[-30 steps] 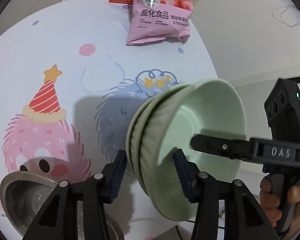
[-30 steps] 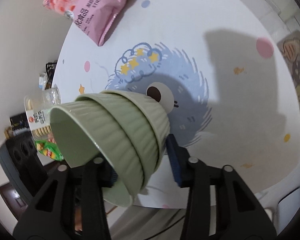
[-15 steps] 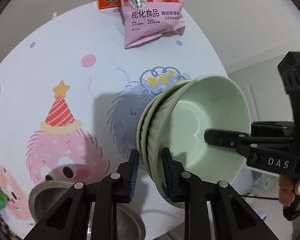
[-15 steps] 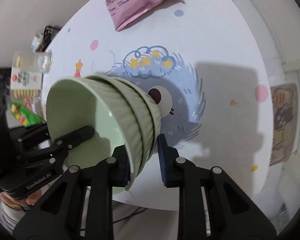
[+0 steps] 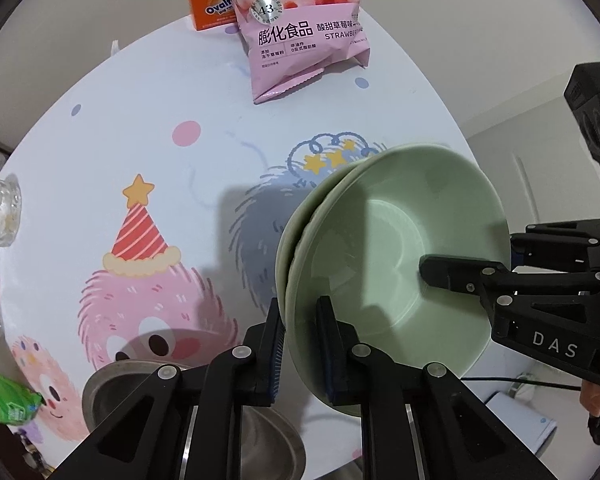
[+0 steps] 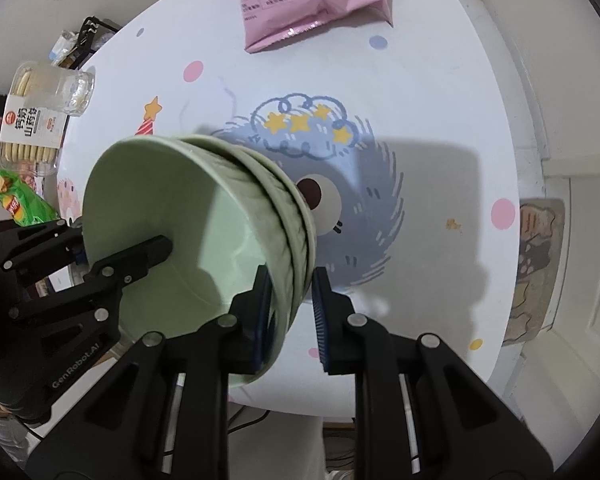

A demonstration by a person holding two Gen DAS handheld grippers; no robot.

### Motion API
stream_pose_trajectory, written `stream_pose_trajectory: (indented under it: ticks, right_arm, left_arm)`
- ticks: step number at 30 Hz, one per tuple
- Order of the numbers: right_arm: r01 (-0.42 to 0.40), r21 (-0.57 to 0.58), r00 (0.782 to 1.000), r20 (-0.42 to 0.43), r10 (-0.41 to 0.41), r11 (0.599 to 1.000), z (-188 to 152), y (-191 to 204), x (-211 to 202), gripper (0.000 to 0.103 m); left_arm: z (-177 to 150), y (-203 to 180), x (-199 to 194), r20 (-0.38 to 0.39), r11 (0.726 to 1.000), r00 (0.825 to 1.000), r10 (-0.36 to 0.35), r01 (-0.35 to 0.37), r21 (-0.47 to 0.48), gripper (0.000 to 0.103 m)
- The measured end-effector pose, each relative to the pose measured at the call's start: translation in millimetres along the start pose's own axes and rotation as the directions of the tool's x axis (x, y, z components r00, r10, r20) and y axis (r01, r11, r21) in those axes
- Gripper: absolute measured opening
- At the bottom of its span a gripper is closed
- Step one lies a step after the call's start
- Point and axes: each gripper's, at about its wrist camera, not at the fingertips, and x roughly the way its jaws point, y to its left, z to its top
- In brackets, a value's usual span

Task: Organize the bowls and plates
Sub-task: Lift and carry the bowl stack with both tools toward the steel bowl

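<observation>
A nested stack of pale green ribbed bowls (image 5: 380, 240) (image 6: 160, 200) hangs tilted above the round cartoon-print table (image 5: 100, 140), held from two sides. My left gripper (image 5: 300, 316) is shut on the stack's near rim, one pad inside the top bowl and one outside. My right gripper (image 6: 290, 300) grips the opposite rim the same way. Its jaws are still closing, with the bowl walls pressed between the pads. Each view shows the other gripper's finger reaching into the top bowl. A steel bowl (image 5: 112, 380) sits on the table below my left gripper.
At the table's far edge lie a pink snack bag (image 5: 300, 28) and an orange box (image 5: 212, 4). A clear cracker tub (image 6: 40, 120) and a green crisp bag (image 6: 20, 204) sit at the left edge. The floor and a wall lie beyond the right edge.
Both grippers' jaws have narrowed from a loose straddle to a tight pinch on the bowl rims. The stack has tipped a little more upright, and the right gripper has rolled.
</observation>
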Motion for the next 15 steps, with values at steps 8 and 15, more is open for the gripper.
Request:
stream_pose_trajectory:
  ticks: [8, 15]
  right_arm:
    - [-0.021, 0.008, 1.000, -0.015, 0.021, 1.000, -1, -3, -7, 0.022]
    - [-0.033, 0.031, 0.999, -0.031, 0.034, 0.999, 1, -12, -4, 0.021]
  left_arm:
    - [-4, -12, -2, -0.002, 1.000, 1.000, 0.000, 0.000, -0.005, 0.015]
    - [-1, -20, 6, -0.008, 1.000, 1.000, -0.008, 0.008, 0.005, 0.017]
